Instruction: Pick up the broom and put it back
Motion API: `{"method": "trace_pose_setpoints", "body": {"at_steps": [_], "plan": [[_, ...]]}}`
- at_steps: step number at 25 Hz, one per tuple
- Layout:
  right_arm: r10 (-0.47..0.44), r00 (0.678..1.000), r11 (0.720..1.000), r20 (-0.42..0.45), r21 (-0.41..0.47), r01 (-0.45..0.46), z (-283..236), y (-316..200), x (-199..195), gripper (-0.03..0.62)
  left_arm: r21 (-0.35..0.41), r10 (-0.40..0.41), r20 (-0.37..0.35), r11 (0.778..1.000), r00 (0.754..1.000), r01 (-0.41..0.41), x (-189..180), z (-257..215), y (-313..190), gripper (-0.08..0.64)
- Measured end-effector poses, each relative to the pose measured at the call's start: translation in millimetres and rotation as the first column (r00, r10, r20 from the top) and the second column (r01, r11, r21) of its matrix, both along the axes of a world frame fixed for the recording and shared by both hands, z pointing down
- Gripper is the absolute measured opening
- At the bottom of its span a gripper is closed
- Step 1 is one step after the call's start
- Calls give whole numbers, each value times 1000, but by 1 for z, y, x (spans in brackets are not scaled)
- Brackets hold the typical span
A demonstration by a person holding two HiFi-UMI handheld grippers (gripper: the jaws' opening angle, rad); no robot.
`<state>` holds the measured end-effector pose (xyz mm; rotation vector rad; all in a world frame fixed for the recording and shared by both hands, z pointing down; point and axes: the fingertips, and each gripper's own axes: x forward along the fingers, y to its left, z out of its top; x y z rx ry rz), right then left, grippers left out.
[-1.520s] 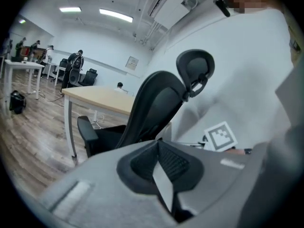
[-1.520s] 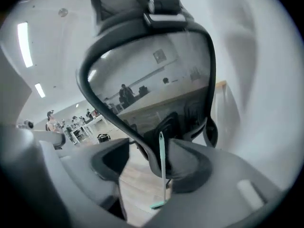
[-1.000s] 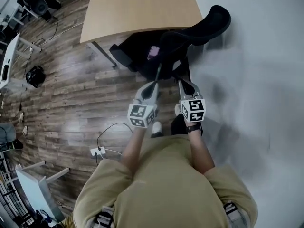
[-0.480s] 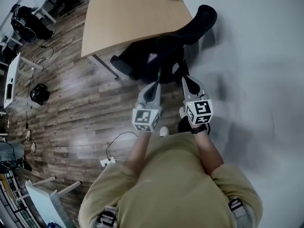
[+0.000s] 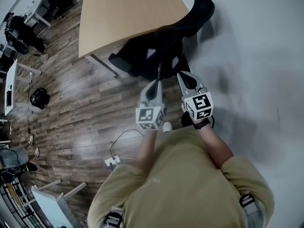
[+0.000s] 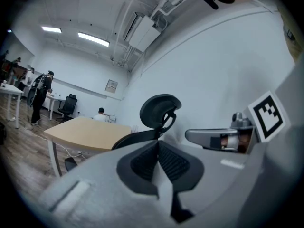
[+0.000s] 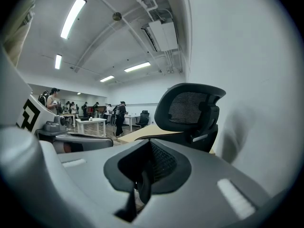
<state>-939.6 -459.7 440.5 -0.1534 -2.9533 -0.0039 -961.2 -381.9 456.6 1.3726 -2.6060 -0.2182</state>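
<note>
No broom head shows in any view. In the head view a thin dark rod [image 5: 158,71] runs from the tips of my left gripper [image 5: 156,81] toward the chair; I cannot tell if it is the broom's handle or if it is held. The left gripper [image 6: 158,144] has its pads meeting at the tips in its own view. My right gripper [image 5: 181,75] is held beside it, a little to the right, and its jaws [image 7: 151,144] stand shut with nothing clearly between them. Both point roughly level toward a black office chair [image 5: 156,46].
The black chair [image 6: 159,110] [image 7: 190,108] stands tucked against a light wooden desk [image 5: 123,13] directly ahead. A white wall [image 5: 256,56] runs along the right. A power strip with its cable [image 5: 111,161] lies on the wood floor at my left. People stand far off in the room.
Both grippers have risen a little, the right more than the left, staying side by side. The head view has shifted, so the chair and desk sit slightly higher and further left. Jaws unchanged.
</note>
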Motion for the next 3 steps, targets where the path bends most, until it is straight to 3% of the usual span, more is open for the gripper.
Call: {"method": "trace_pose_setpoints", "body": {"at_steps": [3], "plan": [[4,1000,1000,-11,21,-4,2,5,-3,6,5,-5,-11,1000,1000,5,-2,5,8,2]]}}
